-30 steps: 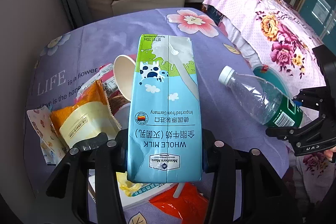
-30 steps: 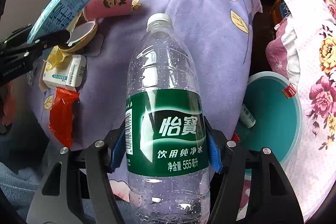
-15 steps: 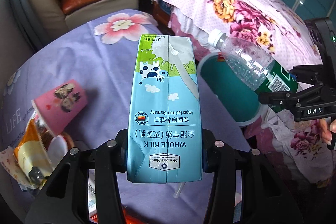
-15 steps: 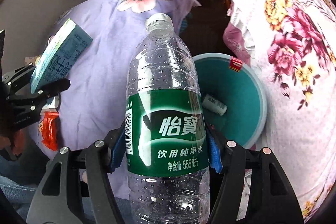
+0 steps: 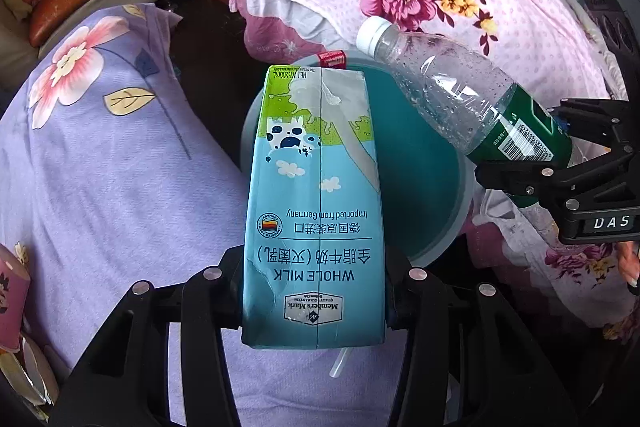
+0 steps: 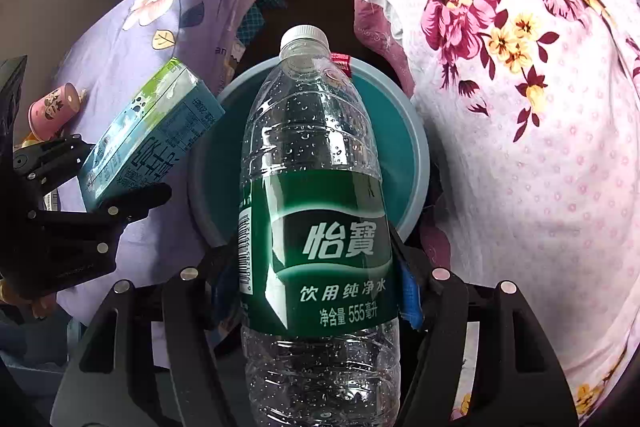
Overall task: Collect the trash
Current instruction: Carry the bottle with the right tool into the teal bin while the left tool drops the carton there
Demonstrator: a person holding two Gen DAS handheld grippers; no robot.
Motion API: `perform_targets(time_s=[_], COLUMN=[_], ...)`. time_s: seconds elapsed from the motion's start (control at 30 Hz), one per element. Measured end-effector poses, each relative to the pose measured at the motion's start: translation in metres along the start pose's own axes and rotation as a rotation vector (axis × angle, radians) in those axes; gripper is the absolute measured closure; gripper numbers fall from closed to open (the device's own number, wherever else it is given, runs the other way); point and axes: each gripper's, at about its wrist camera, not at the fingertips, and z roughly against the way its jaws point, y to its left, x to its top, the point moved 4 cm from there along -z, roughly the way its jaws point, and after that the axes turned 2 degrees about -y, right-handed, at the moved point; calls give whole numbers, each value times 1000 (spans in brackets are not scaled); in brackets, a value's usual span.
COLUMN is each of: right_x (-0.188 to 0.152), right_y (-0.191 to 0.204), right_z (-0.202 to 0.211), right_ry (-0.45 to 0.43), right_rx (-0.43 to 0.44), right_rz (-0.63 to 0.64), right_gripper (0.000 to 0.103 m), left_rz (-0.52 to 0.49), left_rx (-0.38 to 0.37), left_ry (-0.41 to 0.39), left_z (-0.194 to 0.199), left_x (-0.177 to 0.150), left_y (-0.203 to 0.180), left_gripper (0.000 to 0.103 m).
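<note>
My left gripper (image 5: 314, 291) is clamped on the milk carton (image 5: 314, 203), its far end over the teal bin's (image 5: 448, 227) rim at 12 o'clock. My right gripper (image 6: 320, 279) squeezes the water bottle (image 6: 316, 187) at its green label, white cap aimed at 12 over the bin's open mouth. The bin sits in the dark gap between the purple-clothed table (image 5: 100, 167) at 9 and the floral bedspread (image 6: 520, 147) at 3, so room either side is tight. The carton is blue and dented; the bottle is clear, beaded with droplets. A second ago both hung over the table; now they meet above the bin. A pink cup (image 6: 54, 109) lies at 9
</note>
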Motion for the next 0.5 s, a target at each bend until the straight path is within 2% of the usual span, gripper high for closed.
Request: perform_targets(time_s=[0.13, 0.2, 0.3, 0.5], right_x=[-1, -3, -5, -6], right_y=[-15, -18, -23, -19], right_z=[-9, -12, -17, -28], right_ry=[23, 28, 42, 77], right_rx=[1, 2, 6, 19], right_rz=[-13, -13, -11, 5], right_gripper=[42, 42, 42, 41], left_rz=[-6, -8, -11, 14], left_rx=[13, 20, 54, 75], left_ry=[16, 1, -35, -59], left_z=[-13, -13, -11, -2], left_x=[6, 7, 10, 9], left_y=[-9, -10, -9, 3], left_gripper=[51, 36, 23, 21])
